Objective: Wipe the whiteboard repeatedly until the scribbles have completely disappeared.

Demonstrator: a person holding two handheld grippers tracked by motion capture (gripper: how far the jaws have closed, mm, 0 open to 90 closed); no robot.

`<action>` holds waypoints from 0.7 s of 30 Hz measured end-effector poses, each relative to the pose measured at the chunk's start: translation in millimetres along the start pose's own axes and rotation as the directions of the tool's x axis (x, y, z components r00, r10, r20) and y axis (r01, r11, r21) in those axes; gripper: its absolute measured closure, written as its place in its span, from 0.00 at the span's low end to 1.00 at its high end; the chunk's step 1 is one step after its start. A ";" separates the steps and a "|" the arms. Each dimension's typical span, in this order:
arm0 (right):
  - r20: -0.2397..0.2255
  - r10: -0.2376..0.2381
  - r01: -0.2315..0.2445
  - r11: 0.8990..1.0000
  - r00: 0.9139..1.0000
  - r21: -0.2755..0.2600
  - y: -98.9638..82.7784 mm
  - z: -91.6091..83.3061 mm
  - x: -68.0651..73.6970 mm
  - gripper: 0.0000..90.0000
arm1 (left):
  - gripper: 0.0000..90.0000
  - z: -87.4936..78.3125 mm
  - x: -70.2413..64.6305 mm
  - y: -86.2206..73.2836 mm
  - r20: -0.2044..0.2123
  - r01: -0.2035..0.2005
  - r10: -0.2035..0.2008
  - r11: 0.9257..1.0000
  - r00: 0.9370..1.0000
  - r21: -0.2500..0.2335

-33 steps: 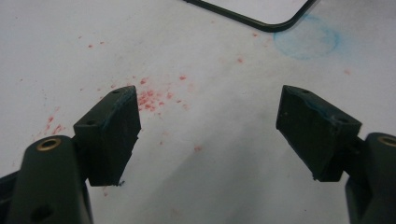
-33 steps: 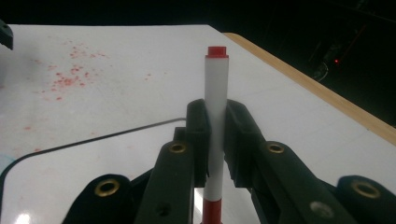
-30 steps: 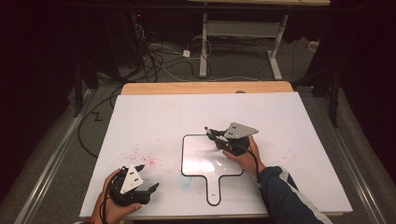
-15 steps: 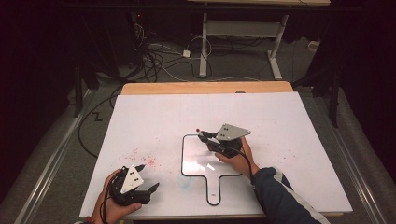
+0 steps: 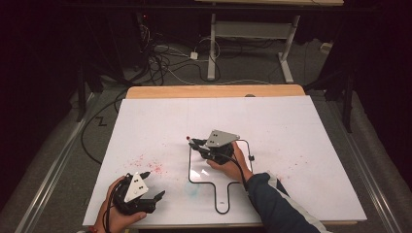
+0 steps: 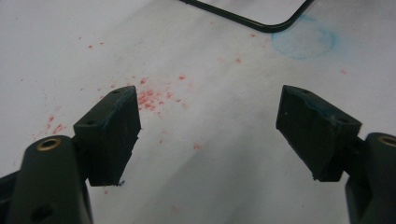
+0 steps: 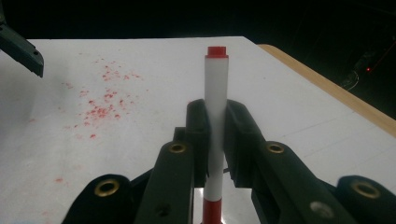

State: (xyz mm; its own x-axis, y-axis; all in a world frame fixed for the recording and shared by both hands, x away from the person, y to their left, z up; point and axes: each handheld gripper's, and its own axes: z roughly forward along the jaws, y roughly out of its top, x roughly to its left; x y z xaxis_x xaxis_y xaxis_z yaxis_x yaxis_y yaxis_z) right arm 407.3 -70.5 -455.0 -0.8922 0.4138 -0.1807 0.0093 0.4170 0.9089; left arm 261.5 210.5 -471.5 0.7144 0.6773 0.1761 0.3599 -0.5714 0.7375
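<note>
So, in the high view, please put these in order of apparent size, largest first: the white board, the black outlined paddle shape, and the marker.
1. white board
2. black outlined paddle shape
3. marker, held in the right gripper, mostly hidden

**Where everything sits around the small whiteboard**

The small whiteboard point(image 5: 219, 171) lies flat on the table sheet point(image 5: 291, 126), a little nearer my edge than the middle, with its handle end pointing toward me. My right gripper point(image 5: 195, 144) is over the whiteboard's far left corner, and the marker point(image 7: 216, 126) stands clamped between its pads, one end poking out beyond that corner. My left gripper point(image 5: 154, 196) rests on the sheet to the left of the whiteboard and nearer to me, well apart from it. The speckle patch point(image 6: 152, 99) lies on the sheet between that gripper and the whiteboard's left edge. A round smudge point(image 6: 304, 41) sits just outside the whiteboard's near left corner.
</note>
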 end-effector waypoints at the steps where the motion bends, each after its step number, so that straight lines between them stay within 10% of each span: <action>1: 0.006 0.005 -0.005 1.000 1.000 0.003 -0.4 -0.7 -0.1 0.91 | 0.23 0.1 -0.1 -0.1 0.000 0.002 -0.002 1.000 1.000 -0.001; 21: 0.098 0.074 -0.070 0.996 0.992 -0.048 -5.2 -75.9 -21.9 0.91 | 0.23 0.8 -0.1 1.9 -0.004 -0.006 0.006 1.000 1.000 -0.001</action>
State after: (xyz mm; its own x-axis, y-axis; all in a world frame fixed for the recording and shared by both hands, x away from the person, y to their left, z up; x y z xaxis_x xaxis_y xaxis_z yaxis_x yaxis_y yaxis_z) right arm 392.6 -143.2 -427.2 -0.8406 0.5208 -0.1487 0.0501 0.3481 0.9361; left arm 262.6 209.0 -470.6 0.7137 0.6761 0.1832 0.3551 -0.5747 0.7373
